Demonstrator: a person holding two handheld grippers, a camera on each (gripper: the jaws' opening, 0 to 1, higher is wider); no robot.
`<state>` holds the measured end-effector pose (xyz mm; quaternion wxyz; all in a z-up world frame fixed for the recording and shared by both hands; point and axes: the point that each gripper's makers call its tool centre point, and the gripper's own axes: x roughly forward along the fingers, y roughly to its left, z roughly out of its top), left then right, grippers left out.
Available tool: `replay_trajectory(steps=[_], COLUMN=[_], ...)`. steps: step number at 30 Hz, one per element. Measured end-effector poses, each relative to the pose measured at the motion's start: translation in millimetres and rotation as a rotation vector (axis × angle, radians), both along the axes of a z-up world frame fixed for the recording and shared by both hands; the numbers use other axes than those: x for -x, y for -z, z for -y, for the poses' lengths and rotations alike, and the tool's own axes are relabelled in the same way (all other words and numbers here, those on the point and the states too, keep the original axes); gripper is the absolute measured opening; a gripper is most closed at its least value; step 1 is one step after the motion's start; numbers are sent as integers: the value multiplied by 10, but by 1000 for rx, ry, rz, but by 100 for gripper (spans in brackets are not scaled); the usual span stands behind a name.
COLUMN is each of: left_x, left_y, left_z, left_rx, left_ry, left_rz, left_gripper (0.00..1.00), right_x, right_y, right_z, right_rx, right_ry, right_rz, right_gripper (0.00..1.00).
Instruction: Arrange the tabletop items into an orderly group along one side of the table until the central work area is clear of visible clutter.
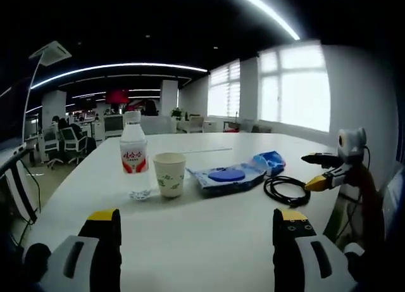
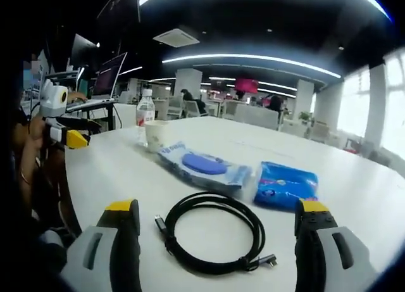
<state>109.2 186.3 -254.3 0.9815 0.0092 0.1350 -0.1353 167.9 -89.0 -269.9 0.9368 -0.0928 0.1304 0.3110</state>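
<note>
On the white table [image 1: 209, 241] stand a clear water bottle [image 1: 133, 149] with a red label and a paper cup [image 1: 169, 173] just right of it. Further right lie a wipes pack [image 1: 226, 176] with a blue lid, a blue tissue pack [image 1: 271, 160] and a coiled black cable [image 1: 286, 189]. My left gripper [image 1: 196, 225] is open over bare table, short of the cup. My right gripper [image 2: 218, 209] is open above the near side of the cable [image 2: 212, 232], with the wipes pack [image 2: 202, 168] and tissue pack [image 2: 286, 184] beyond. Each gripper appears in the other's view, the right gripper [image 1: 314, 171] and the left gripper [image 2: 79, 130].
The table stretches far back with bare white surface behind the items [image 2: 266, 143]. Office chairs [image 1: 69, 143] and desks stand beyond its left edge, and bright windows [image 1: 294, 89] line the far wall. A person's arm [image 2: 28, 171] is at the table's edge.
</note>
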Motion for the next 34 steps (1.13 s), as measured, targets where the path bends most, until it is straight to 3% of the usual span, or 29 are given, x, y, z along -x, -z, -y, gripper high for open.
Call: replay_trajectory(steps=[14, 21, 27, 32, 34], left_x=[49, 77, 99, 121, 134], left_y=[1, 7, 0, -15, 12], left_z=[8, 7, 22, 64, 37], left_rx=[-14, -11, -24, 4, -18], left_ry=[12, 24, 40, 56, 43], left_rz=[-3, -6, -12, -7, -18], left_gripper=[100, 100, 100, 100, 100], right_x=[108, 170, 192, 194, 201], right_y=[-85, -39, -26, -26, -17], right_z=[235, 289, 352, 406, 442], right_rx=[41, 52, 65, 76, 71], right_ry=[12, -16, -7, 2, 7], right_rz=[3, -30, -34, -21, -24], right_gripper=[99, 99, 99, 98, 98])
